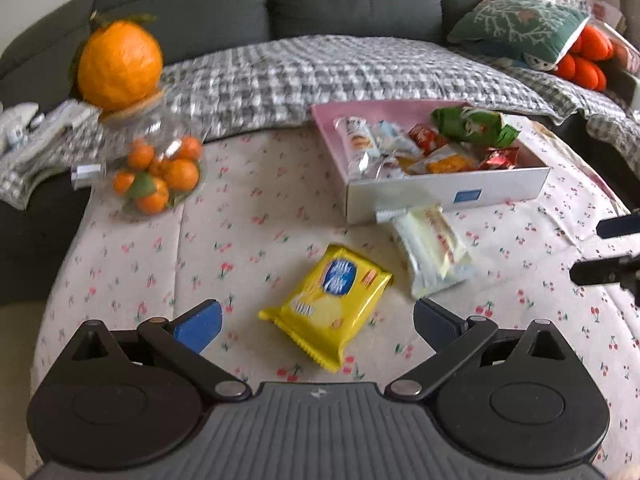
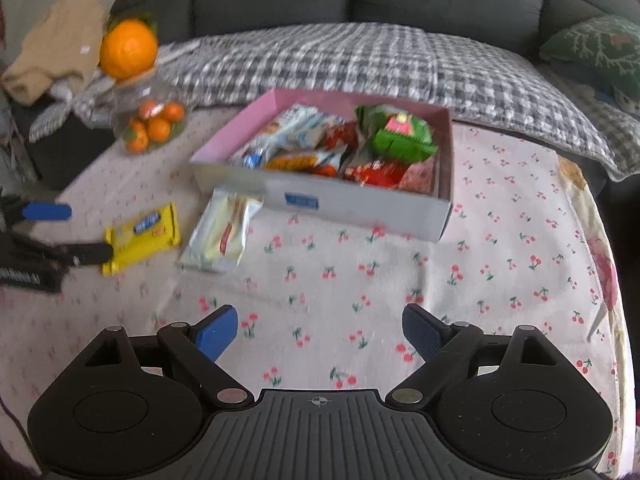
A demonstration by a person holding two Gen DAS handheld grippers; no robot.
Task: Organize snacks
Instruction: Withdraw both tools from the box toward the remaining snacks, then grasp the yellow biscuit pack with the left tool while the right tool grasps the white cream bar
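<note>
A yellow biscuit packet (image 1: 332,304) lies on the cherry-print cloth between the fingers of my left gripper (image 1: 316,312), which stands wide open with its pads clear of the packet. A cream wrapped snack (image 1: 432,256) rests against the front wall of the white, pink-lined box (image 1: 440,196), which holds several snacks, a green packet (image 1: 472,126) among them. My right gripper (image 2: 320,320) is open over bare cloth, in front of the box (image 2: 360,208). The right wrist view shows the left gripper (image 2: 89,233) at the yellow packet (image 2: 140,236), beside the cream snack (image 2: 222,236).
A glass jar of small oranges (image 1: 156,172) with a large orange (image 1: 118,64) on its lid stands at the back left. Behind the table is a dark sofa with a checked blanket (image 1: 340,68) and a green cushion (image 1: 516,24). My right gripper (image 1: 585,251) shows at the right edge.
</note>
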